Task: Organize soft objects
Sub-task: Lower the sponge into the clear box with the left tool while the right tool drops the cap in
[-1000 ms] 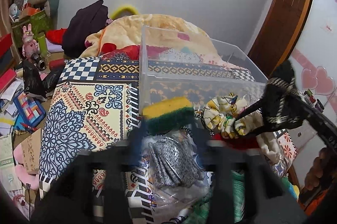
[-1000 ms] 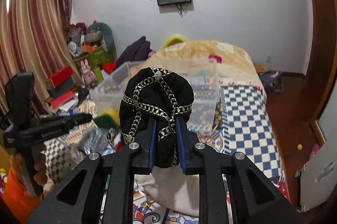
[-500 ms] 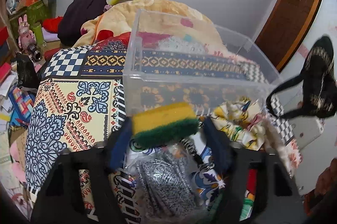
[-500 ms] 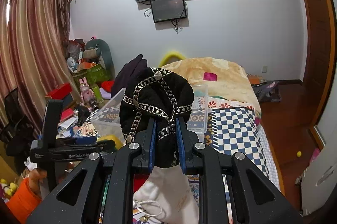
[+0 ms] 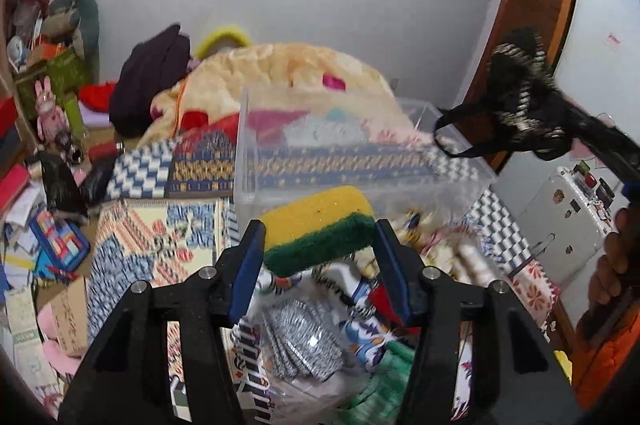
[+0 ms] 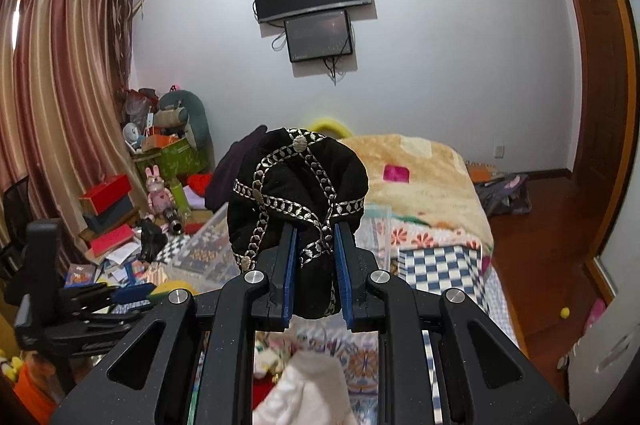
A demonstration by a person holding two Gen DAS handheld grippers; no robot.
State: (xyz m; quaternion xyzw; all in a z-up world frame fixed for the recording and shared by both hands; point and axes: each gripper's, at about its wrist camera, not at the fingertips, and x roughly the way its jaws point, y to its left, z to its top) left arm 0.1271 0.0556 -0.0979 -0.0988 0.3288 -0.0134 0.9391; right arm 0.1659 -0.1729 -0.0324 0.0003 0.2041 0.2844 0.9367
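Note:
My left gripper (image 5: 318, 235) is shut on a yellow and green sponge (image 5: 320, 227) and holds it in the air at the near wall of a clear plastic bin (image 5: 360, 161) on the bed. My right gripper (image 6: 315, 231) is shut on a black cap with gold braid (image 6: 296, 185), held high above the bed; the cap also shows at the right of the left wrist view (image 5: 520, 105). The left gripper shows low at the left of the right wrist view (image 6: 132, 295). A floral cloth (image 5: 424, 225) and a silver-grey packet (image 5: 300, 341) lie below the sponge.
A patterned bedspread (image 5: 160, 241) covers the bed, with a peach blanket (image 5: 288, 69) and dark clothes (image 5: 152, 77) behind the bin. Boxes, books and toys (image 6: 116, 217) are piled left of the bed. A white cloth (image 6: 308, 385) lies under my right gripper. A wooden door (image 6: 592, 105) stands at right.
Both grippers have risen. The sponge has moved up toward the bin's near wall. The black cap has lifted up and to the right, higher over the bed.

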